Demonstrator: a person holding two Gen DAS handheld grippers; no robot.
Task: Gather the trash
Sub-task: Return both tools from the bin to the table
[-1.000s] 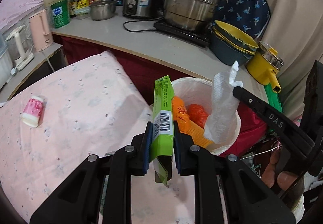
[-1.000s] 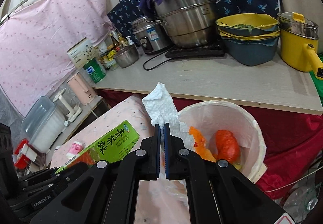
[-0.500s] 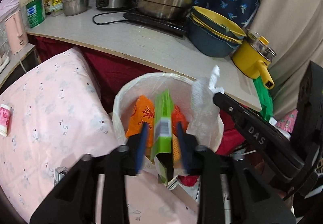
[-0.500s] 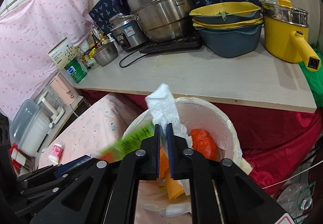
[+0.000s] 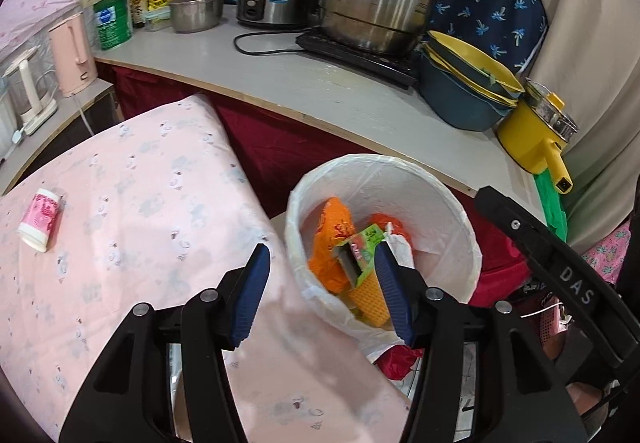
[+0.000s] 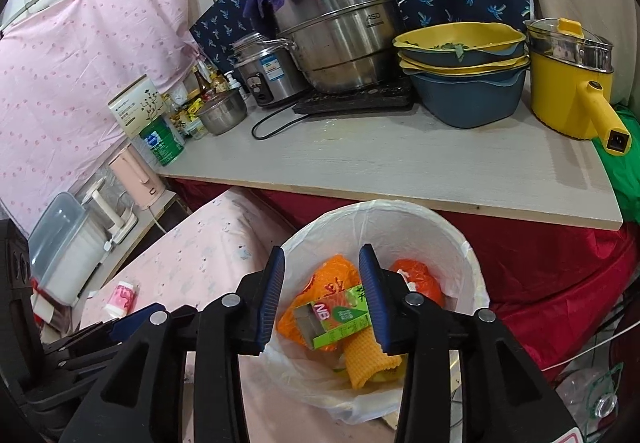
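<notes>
Step in hand: release over the bin. My left gripper point(image 5: 320, 267) has its fingers apart and opening wider, with nothing between the pads; the bin's near rim and the pink cloth show through the gap. My right gripper point(image 6: 322, 277) is partly open and also opening, and it holds nothing.

The green carton point(image 6: 334, 315) now lies inside the white-lined bin point(image 6: 460, 243), on top of an orange bag point(image 6: 320, 287) and a rolled yellow mat point(image 6: 366, 357). Its long axis runs roughly left to right in the right wrist view, tilted slightly upward to the right. The open end flap faces lower left, toward me. A white tissue point(image 5: 400, 247) sits just beside the carton; I judge it is resting in the bin, though my left finger hides part of it.

One piece of trash is left: a small pink-and-white bottle point(image 5: 40, 219) lies on its side on the bench covered in pink cloth point(image 5: 132, 203), well apart from the bin. Its long axis runs near vertical in the left wrist view, white cap toward me.

Next move, as I judge it: carry the left gripper across to the bottle and close across its narrow width.
</notes>
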